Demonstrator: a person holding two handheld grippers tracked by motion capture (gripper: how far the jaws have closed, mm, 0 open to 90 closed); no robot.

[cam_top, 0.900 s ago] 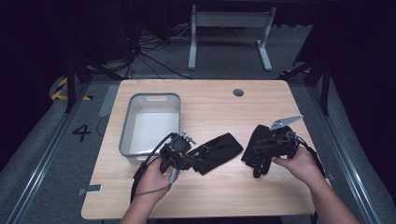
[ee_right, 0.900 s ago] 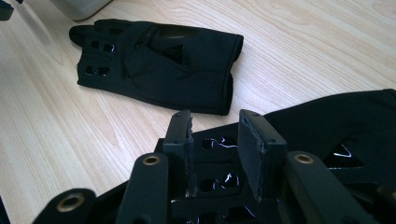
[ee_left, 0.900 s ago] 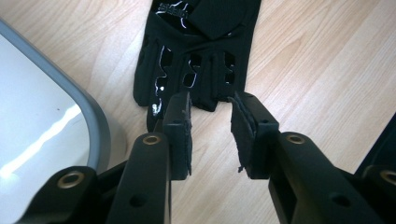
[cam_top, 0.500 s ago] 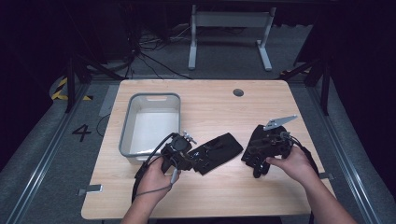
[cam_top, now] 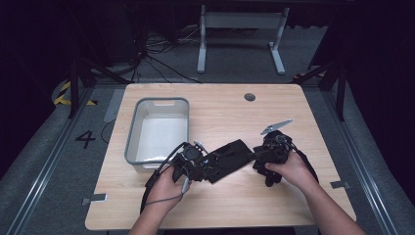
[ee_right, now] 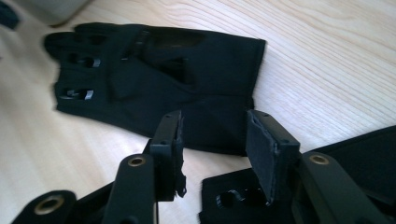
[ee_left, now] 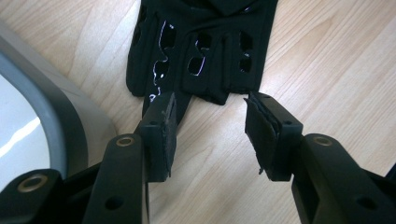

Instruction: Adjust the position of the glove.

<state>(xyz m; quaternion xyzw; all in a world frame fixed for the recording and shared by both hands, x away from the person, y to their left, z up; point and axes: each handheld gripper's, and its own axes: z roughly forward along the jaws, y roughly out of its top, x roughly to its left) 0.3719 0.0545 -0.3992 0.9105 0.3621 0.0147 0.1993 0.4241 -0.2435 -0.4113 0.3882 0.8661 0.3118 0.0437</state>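
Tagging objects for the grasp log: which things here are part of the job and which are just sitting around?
In play:
black glove
second black glove, under the right gripper
left gripper, open at the first glove's fingertips
right gripper, open at its cuff

Lying about:
grey bin
wooden table

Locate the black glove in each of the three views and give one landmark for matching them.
High view: black glove lies centre, between both hand-held grippers.
Left gripper view: top centre, fingertips toward the open jaws.
Right gripper view: upper left, cuff nearest the jaws.
Shared landmark: the grey bin, also at left.
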